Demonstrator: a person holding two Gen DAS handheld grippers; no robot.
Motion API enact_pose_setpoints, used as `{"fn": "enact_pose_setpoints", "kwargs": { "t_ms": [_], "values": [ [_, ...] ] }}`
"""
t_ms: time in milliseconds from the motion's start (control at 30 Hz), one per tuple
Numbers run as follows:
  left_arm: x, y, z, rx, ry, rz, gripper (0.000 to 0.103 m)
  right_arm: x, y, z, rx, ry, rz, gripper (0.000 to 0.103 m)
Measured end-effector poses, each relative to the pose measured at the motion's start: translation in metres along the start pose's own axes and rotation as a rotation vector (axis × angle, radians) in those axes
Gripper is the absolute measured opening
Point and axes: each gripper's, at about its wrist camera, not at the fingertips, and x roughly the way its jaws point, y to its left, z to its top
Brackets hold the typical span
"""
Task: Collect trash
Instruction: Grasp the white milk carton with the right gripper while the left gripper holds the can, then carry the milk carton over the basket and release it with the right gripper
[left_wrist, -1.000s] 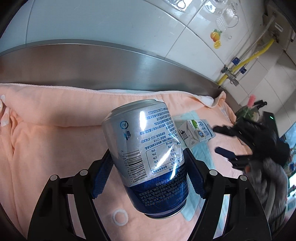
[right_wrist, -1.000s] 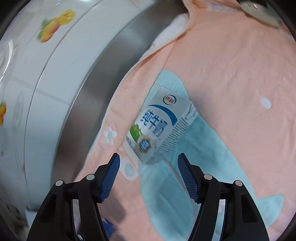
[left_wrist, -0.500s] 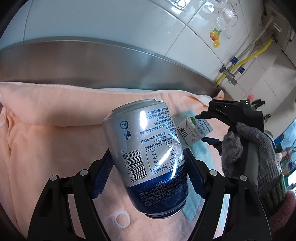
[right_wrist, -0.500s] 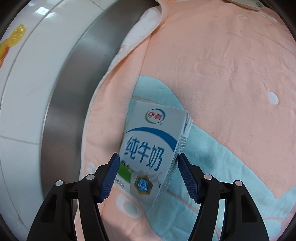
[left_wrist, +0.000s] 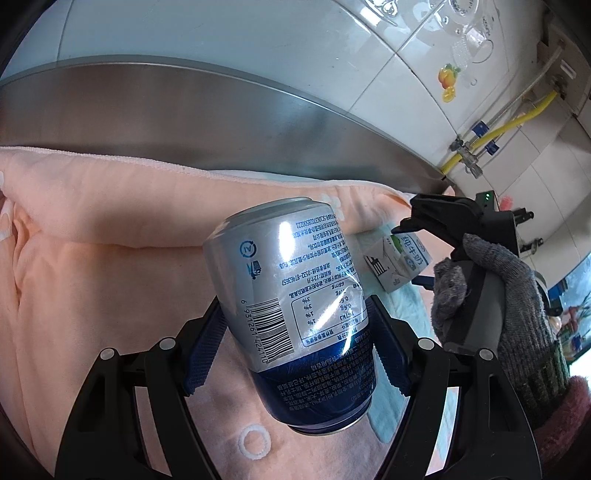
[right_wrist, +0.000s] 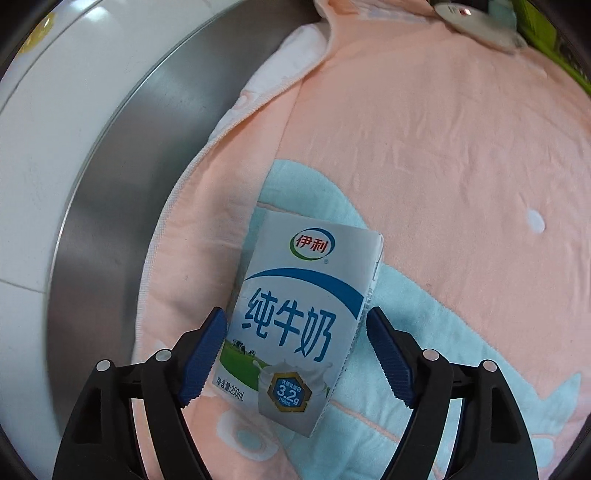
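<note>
On top of the peach-pink towel w/ a pale blue patch (right_wrist: 424, 155), the white-and-blue cardboard milk carton (right_wrist: 295, 317) lies flat btwn the blue pads of the right gripper (right_wrist: 295, 354); jaws have just been opening, pads straddle it w/o pressing. Left gripper (left_wrist: 295, 347) is clamped on the tilted silver-and-blue aluminium drink can (left_wrist: 295, 295), held above the towel. Risks: pads snag towel fabric on closing, carton crushes or twists out, slanted can slips if the grip eases.
</note>
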Motion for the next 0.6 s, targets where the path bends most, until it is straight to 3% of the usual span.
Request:
{"fn": "enact_pose_setpoints", "kwargs": {
  "t_ms": [167,300,600],
  "values": [
    [0.000,0.004,0.000,-0.012,0.003,-0.003,0.073,0.011,0.011,-0.005,-0.003,0.017,-0.027,0.074],
    [0.001,0.008,0.001,-0.025,0.011,-0.013,0.073,0.004,0.003,-0.008,-0.020,0.022,0.020,0.072],
    [-0.006,-0.006,-0.001,0.007,0.009,-0.057,0.073,-0.050,-0.054,-0.040,-0.164,0.038,0.149,0.072]
  ]
}}
